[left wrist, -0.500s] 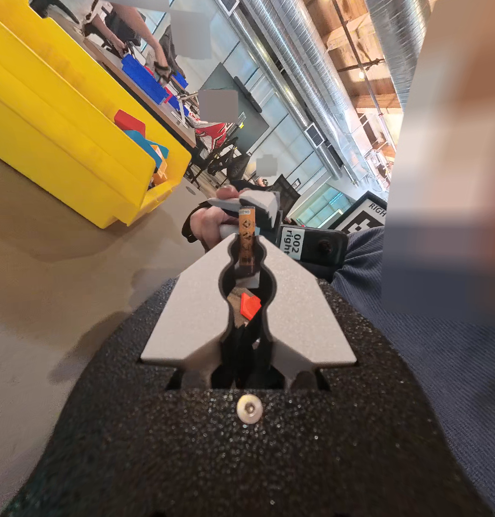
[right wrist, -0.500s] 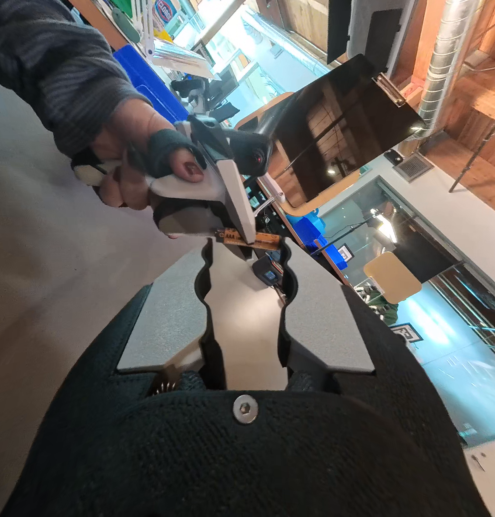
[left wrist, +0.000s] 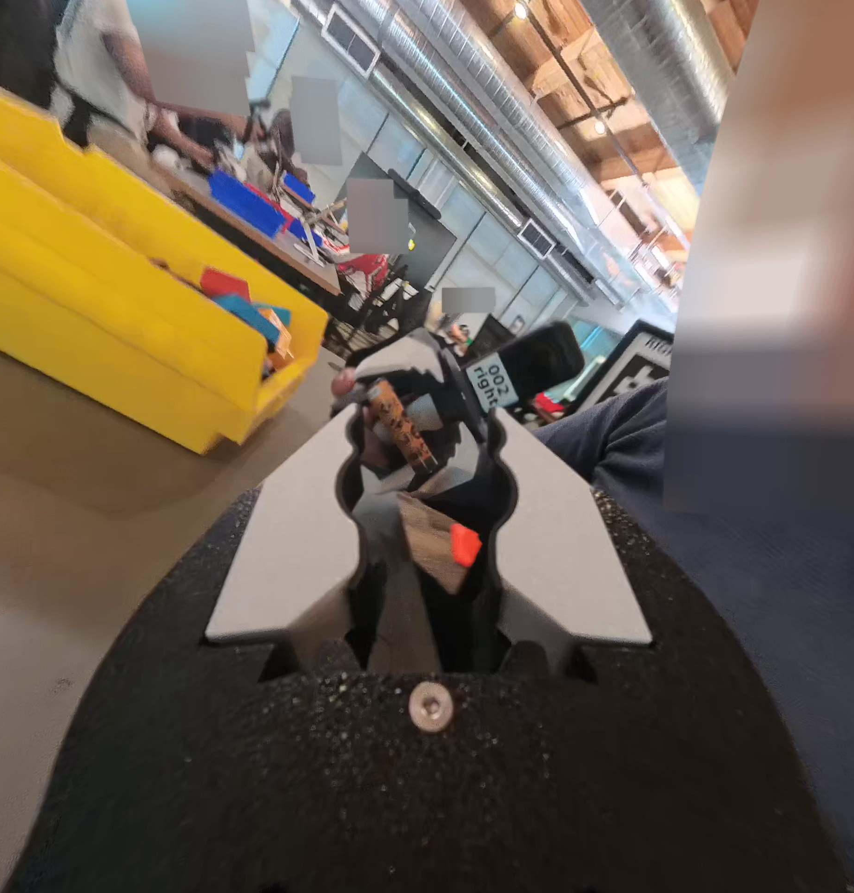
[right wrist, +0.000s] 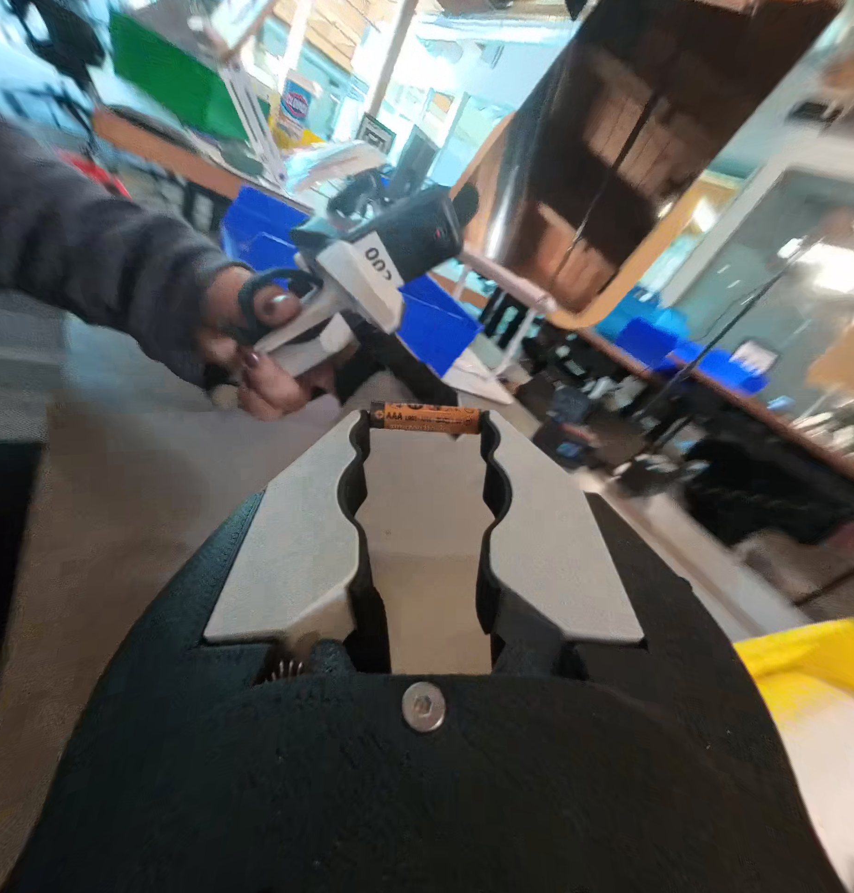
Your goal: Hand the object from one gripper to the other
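Observation:
An orange and black battery (right wrist: 427, 418) is clamped end to end between the fingertips of my right gripper (right wrist: 425, 418), which is shut on it above the table. In the left wrist view the battery (left wrist: 400, 425) stands tilted just beyond my left gripper (left wrist: 422, 415). That gripper's jaws are apart, with nothing between them. The right gripper (left wrist: 403, 427) holds the battery by both ends there. The left gripper (right wrist: 328, 338) shows farther off in the right wrist view, held in a hand, clear of the battery.
A yellow bin (left wrist: 125, 338) with coloured blocks stands at the left on the tan table (left wrist: 101, 531). A yellow bin corner (right wrist: 811, 662) is at the lower right. Blue bins (right wrist: 434, 328) line a bench behind. A dark blue sleeve (left wrist: 608, 449) is at the right.
My left gripper was shut on the battery; it has opened and drawn back. My right gripper, open around the battery before, has closed on its two ends.

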A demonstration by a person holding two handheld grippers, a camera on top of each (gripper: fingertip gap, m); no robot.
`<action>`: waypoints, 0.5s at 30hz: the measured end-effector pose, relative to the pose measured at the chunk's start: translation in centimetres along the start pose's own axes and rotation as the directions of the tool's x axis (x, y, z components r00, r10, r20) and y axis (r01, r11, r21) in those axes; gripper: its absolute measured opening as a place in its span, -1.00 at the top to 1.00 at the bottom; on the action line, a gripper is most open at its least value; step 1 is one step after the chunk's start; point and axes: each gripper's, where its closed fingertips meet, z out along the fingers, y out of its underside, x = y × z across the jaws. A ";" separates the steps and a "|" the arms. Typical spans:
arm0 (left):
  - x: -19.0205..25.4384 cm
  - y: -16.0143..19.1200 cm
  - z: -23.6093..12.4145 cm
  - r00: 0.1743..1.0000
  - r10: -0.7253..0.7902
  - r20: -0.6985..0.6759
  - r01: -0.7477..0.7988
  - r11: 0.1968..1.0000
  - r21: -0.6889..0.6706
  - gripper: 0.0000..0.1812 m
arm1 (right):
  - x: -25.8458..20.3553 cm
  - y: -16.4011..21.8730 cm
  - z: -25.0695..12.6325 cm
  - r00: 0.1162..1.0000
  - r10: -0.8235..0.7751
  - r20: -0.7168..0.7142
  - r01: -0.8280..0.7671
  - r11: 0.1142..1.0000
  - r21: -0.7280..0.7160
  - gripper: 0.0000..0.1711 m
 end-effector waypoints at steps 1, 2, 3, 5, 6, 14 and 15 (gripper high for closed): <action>0.0 -0.3 -0.4 0.995 0.093 0.020 -0.093 0.996 -0.001 0.43 | 0.0 0.1 0.0 0.994 0.104 0.042 -0.104 0.995 -0.003 0.48; -0.1 -0.6 -0.7 0.980 0.193 0.044 -0.193 0.981 -0.011 0.35 | -0.1 0.2 0.0 0.973 0.215 0.089 -0.215 0.977 -0.011 0.48; -0.1 -0.6 -1.0 0.950 0.306 0.059 -0.304 0.952 -0.033 0.31 | -0.2 0.1 0.1 0.937 0.323 0.130 -0.324 0.946 -0.016 0.48; -0.7 0.4 -1.5 0.828 0.551 0.100 -0.534 0.830 -0.160 0.29 | -0.5 -0.1 0.2 0.833 0.513 0.206 -0.515 0.856 -0.050 0.48; -1.1 1.1 -1.7 0.744 0.660 0.107 -0.625 0.743 -0.237 0.29 | -0.8 0.2 0.3 0.778 0.586 0.226 -0.581 0.808 -0.093 0.48; -0.8 3.9 -1.0 0.206 0.978 -0.028 -0.876 0.171 -0.451 0.72 | -4.0 -0.3 0.6 0.361 0.850 0.385 -0.820 0.486 -0.304 0.47; -0.7 3.9 -0.9 0.189 0.982 -0.024 -0.879 0.158 -0.450 0.79 | -4.2 -0.2 0.5 0.345 0.853 0.392 -0.819 0.478 -0.318 0.48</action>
